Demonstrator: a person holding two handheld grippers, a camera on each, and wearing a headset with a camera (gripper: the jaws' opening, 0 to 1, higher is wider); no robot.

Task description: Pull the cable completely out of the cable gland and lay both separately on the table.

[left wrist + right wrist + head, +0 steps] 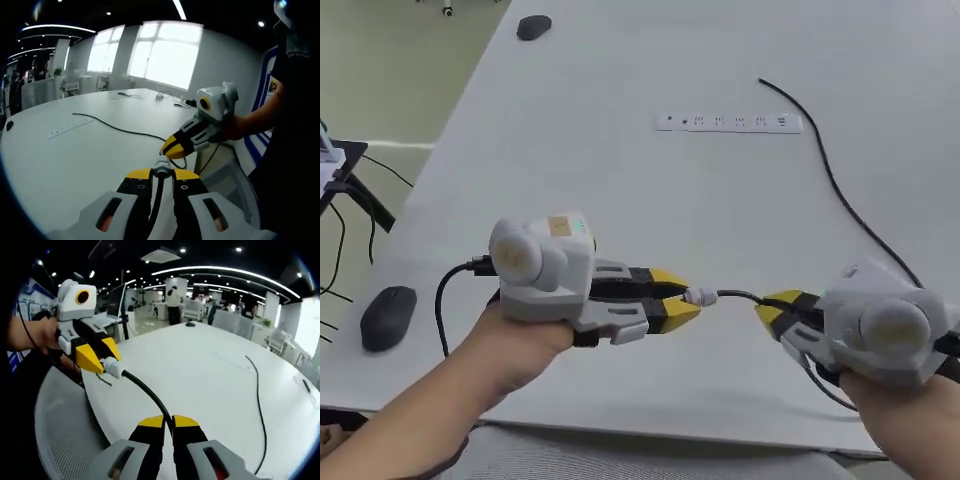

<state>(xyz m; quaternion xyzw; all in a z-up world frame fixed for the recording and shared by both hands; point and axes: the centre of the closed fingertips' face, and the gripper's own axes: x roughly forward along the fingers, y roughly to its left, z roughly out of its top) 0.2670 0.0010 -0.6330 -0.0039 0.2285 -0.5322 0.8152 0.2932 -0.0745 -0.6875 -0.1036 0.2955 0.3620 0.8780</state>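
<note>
Above the white table's near edge, my left gripper (686, 298) is shut on a small white cable gland (699, 296). A black cable (740, 295) runs out of the gland to the right, where my right gripper (767, 306) is shut on it. In the left gripper view the gland (162, 167) sits between the yellow-tipped jaws of my left gripper (161, 173), with my right gripper (168, 148) just beyond. In the right gripper view the cable (147, 392) arcs from my right gripper (168, 421) up to the gland (113, 367) held by my left gripper (99, 363).
A white power strip (728, 122) lies at mid-table with a long black cord (840, 190) running toward the right. A dark mouse (388, 317) rests at the near left edge, another dark object (533, 27) at the far edge. A mesh chair (65, 435) stands below the table.
</note>
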